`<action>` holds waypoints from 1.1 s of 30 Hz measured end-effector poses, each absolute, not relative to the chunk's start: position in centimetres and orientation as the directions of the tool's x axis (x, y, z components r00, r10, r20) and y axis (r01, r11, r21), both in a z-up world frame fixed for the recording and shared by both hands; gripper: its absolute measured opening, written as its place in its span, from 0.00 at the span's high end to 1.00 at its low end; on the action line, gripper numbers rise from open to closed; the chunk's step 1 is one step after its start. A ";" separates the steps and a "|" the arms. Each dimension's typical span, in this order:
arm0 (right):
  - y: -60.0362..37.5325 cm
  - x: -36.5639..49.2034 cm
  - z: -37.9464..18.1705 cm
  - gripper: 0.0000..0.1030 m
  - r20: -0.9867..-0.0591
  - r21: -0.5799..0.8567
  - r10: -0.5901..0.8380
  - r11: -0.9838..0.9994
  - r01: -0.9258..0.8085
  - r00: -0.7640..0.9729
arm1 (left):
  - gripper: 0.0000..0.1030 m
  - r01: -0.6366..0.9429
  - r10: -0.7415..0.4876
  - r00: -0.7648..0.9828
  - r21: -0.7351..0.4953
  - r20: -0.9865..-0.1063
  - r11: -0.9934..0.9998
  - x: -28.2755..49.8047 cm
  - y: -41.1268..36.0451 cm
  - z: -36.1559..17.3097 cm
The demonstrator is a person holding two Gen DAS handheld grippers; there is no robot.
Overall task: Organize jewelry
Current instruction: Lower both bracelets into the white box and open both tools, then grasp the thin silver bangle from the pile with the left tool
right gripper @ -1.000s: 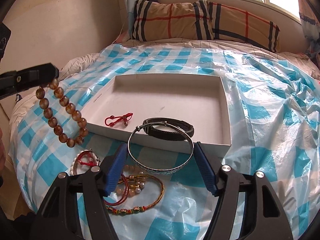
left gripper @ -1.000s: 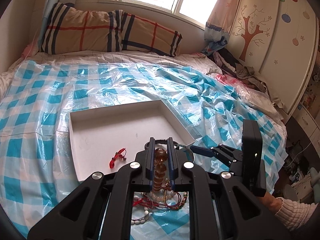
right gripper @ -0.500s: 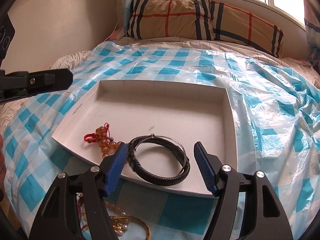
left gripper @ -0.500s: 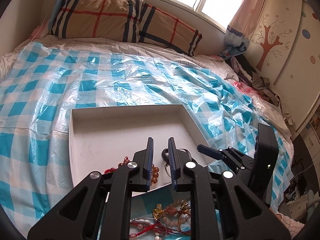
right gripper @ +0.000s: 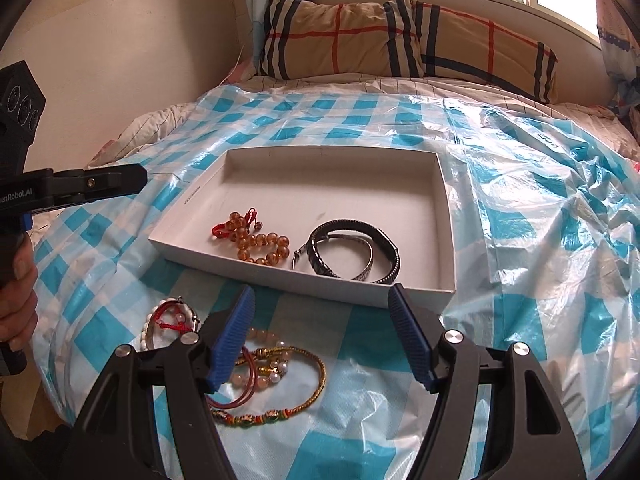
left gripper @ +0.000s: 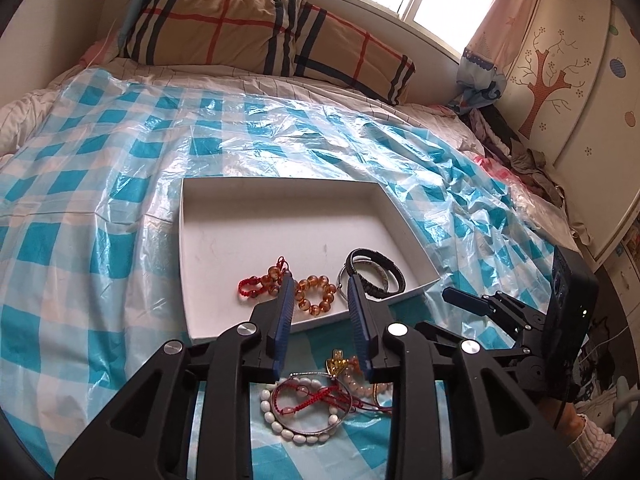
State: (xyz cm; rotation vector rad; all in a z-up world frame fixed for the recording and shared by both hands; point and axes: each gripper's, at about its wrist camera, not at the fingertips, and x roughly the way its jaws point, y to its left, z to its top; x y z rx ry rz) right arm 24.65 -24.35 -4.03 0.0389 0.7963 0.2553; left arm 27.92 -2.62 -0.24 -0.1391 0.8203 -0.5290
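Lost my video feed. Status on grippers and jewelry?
Left gripper just opened, empty; right gripper open, empty. Amber bead bracelet lies in white cardboard tray. Tangled bracelets remain on checked sheet; nothing blocking.

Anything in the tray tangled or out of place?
Slightly: in the tray, the amber beads lie overlapping the red cord, and the silver bangle is threaded through the black bracelet. Nothing spilled or damaged.

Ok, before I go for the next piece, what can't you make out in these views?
- Loose pile, left wrist view: its near side hidden under the left gripper fingers and frame.
- Same pile, right wrist view: middle covered by the right gripper finger.
- Silver bangle in the white tray: partly under the black bracelet.
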 end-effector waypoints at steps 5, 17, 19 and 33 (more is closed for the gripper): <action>-23.9 23.9 -4.7 0.35 -0.712 0.146 0.258 0.964 -0.222 0.653 | 0.72 0.393 -0.482 0.542 -0.300 -0.688 0.869 26.8 -2.0 -1.6; -23.0 23.0 -6.1 0.35 -0.738 0.151 0.271 0.959 -0.239 0.618 | 0.66 0.474 -0.406 0.471 -0.164 -0.783 0.865 26.5 -3.6 -6.1; -23.2 22.9 -6.2 0.35 -0.739 0.155 0.269 0.960 -0.232 0.618 | 0.64 0.505 -0.403 0.461 -0.139 -0.790 0.852 26.7 -4.1 -6.4; -24.3 22.8 -7.1 0.35 -0.748 0.180 0.267 0.963 -0.202 0.607 | 0.64 0.646 -0.377 0.365 -0.060 -0.851 0.761 27.9 -6.5 -8.7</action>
